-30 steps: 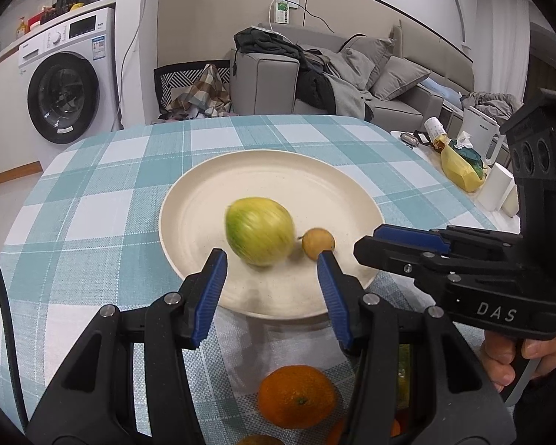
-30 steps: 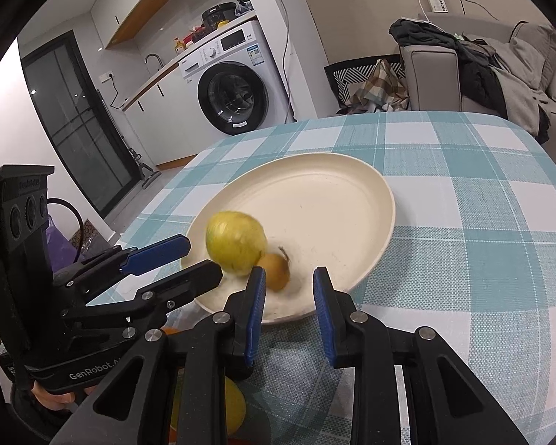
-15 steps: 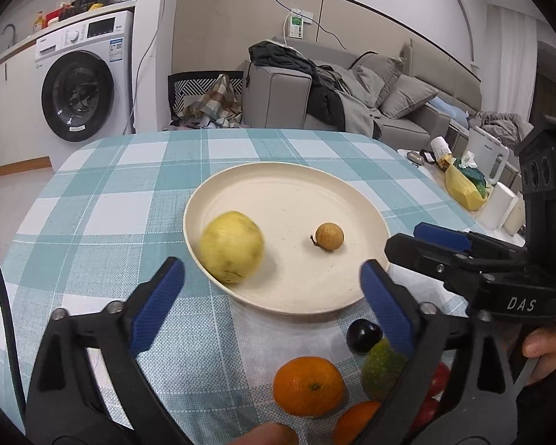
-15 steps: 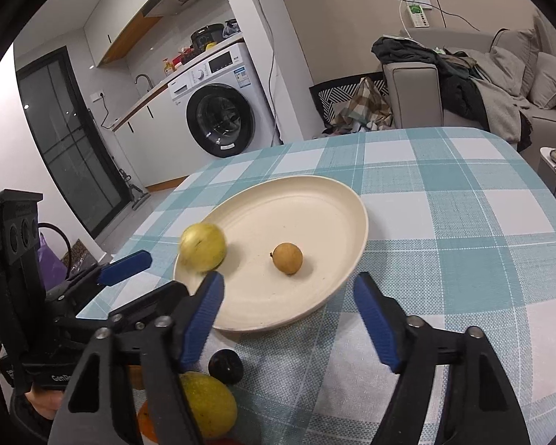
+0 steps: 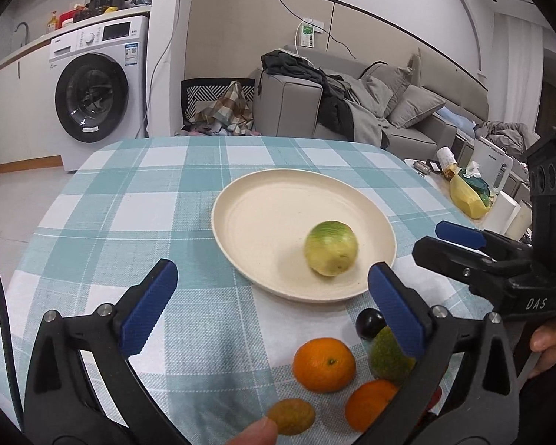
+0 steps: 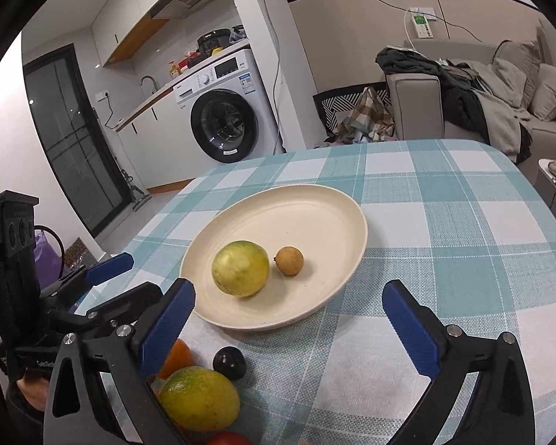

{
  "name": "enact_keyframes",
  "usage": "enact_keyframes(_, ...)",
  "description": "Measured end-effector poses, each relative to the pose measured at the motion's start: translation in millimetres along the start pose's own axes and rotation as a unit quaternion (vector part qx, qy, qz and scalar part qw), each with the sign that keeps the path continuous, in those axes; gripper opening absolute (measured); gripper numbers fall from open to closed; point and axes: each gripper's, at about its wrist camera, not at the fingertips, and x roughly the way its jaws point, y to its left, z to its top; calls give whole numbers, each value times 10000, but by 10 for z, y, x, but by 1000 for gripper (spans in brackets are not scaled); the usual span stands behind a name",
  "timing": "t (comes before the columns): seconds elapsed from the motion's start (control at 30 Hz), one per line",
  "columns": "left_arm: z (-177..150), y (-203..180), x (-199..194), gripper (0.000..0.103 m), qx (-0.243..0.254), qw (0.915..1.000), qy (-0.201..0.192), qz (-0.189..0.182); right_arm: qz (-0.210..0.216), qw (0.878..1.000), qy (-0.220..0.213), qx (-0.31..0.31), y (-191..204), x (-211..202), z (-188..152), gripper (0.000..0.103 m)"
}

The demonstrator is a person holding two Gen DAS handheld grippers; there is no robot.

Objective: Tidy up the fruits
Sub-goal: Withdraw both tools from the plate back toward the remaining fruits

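Read "DAS" in white letters on the black body of the right gripper (image 5: 459,239); other labels too small.

The cream plate (image 6: 356,218) carries two fruits. Near the tablecloth's (image 5: 137,218) front edge lie two oranges (image 5: 323,359), one dark plum (image 6: 229,363), one mango (image 6: 198,398), perhaps more.

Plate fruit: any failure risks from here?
The green-yellow fruit looks motion-blurred near the plate rim, so it may roll off. It sits right beside the small brown fruit and could knock it. The unsorted pile is tight: grabbing the orange could scatter the dark plum.
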Motion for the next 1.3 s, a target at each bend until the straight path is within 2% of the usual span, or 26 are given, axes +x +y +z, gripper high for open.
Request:
enact_keyframes(0.23,-106,0,-279,103,154,9998,-41,89,-6,9998,54,-180,64,-192,-50,103)
enact_keyframes(0.57,-289,-44,-510,103,261,9996,80,111,-306,9971,410,-555,227,-351,-255,103)
enact_keyframes(0.77,-360,-101,-518,103,321,9992,202,99,-287,9959,532,-677,313,-429,-339,103)
enact_keyframes(1.3,-461,-45,-373,103,257,9981,551,71,-262,9937,937,-565,370,-202,-468,103)
